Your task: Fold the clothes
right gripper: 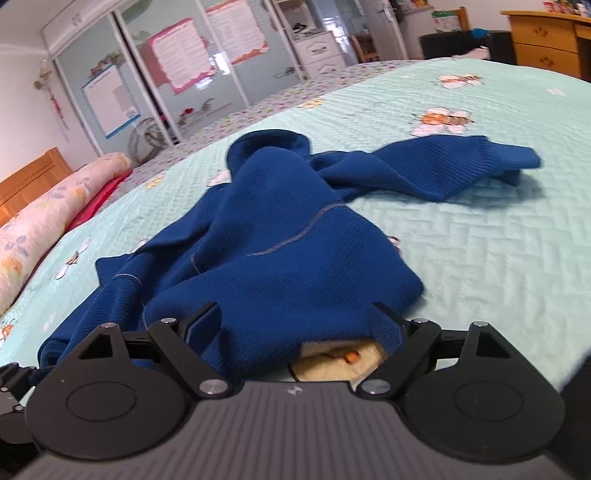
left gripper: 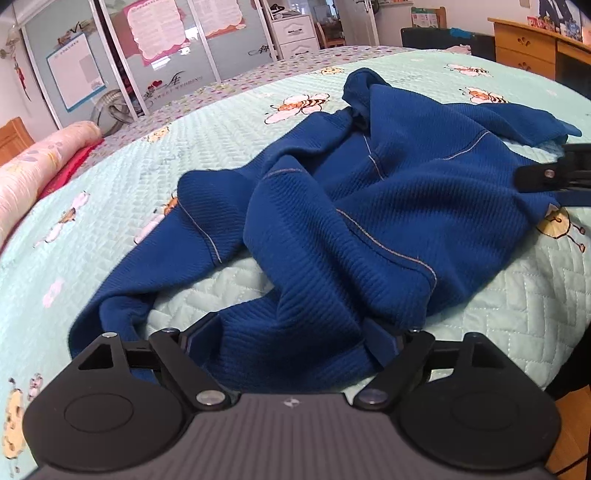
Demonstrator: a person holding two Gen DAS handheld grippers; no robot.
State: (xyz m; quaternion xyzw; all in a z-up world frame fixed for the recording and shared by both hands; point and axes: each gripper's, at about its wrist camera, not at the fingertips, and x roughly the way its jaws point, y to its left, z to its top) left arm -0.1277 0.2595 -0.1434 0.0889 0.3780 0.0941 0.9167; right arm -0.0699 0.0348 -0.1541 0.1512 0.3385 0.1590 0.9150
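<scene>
A dark blue knit sweater (left gripper: 369, 206) lies crumpled on the mint quilted bedspread (left gripper: 221, 122), one sleeve stretched to the far right (right gripper: 443, 166). My left gripper (left gripper: 291, 338) is open wide at the sweater's near edge. Blue fabric lies between its fingers, and the pads are not pressing on it. My right gripper (right gripper: 293, 314) is also open wide, low over the sweater's (right gripper: 277, 229) other near edge with cloth between the fingers. Its black fingers (left gripper: 546, 173) show at the right edge of the left wrist view.
A rolled pink floral quilt (left gripper: 44, 166) lies along the left side of the bed. Sliding wardrobe doors (left gripper: 110, 66) and white drawers (left gripper: 295, 33) stand behind. A wooden desk (left gripper: 524, 48) is at the far right. The bed edge and wooden floor (left gripper: 569, 424) are at the near right.
</scene>
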